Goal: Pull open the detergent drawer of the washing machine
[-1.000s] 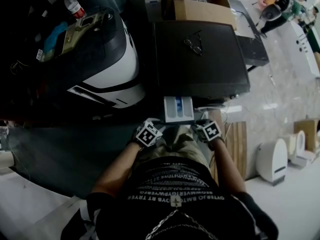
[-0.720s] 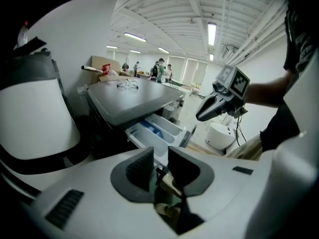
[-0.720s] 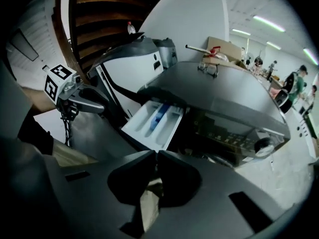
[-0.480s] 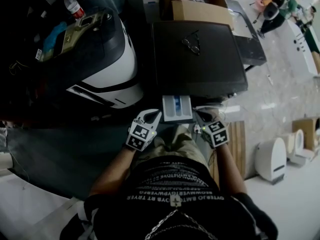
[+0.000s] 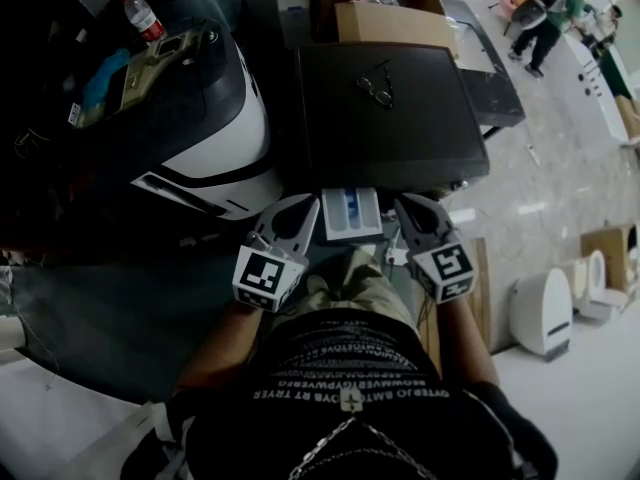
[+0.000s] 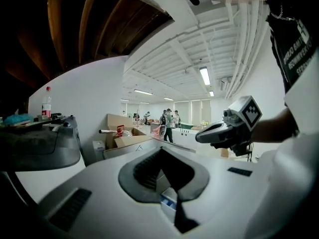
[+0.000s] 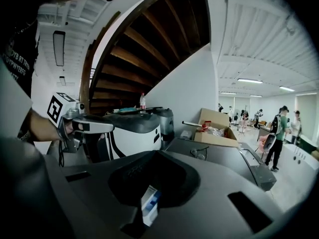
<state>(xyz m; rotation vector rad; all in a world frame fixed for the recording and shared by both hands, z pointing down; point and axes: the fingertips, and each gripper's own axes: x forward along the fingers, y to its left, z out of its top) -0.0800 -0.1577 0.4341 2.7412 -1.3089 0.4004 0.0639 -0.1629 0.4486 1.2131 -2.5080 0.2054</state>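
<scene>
The dark-topped washing machine [image 5: 400, 138] stands in front of me, and its white and blue detergent drawer [image 5: 350, 214] sticks out of the front. My left gripper [image 5: 303, 206] hangs just left of the drawer and my right gripper [image 5: 408, 208] just right of it. Both are shut, empty and not touching it. In the left gripper view the drawer [image 6: 168, 201] shows below the closed jaws, with the right gripper [image 6: 205, 137] across from it. The right gripper view shows the drawer [image 7: 149, 202] and the left gripper [image 7: 105, 127].
A pair of glasses [image 5: 378, 86] lies on the machine's lid. A white and black appliance [image 5: 215, 118] stands to the left, with a bottle [image 5: 143, 13] beyond it. A cardboard box [image 5: 395, 20] sits behind the machine. A white bin [image 5: 543, 313] stands at the right, and people are far back.
Both grippers have risen toward my head from below the drawer's front and swung from pointing down to nearly level. The drawer has stayed pulled out.
</scene>
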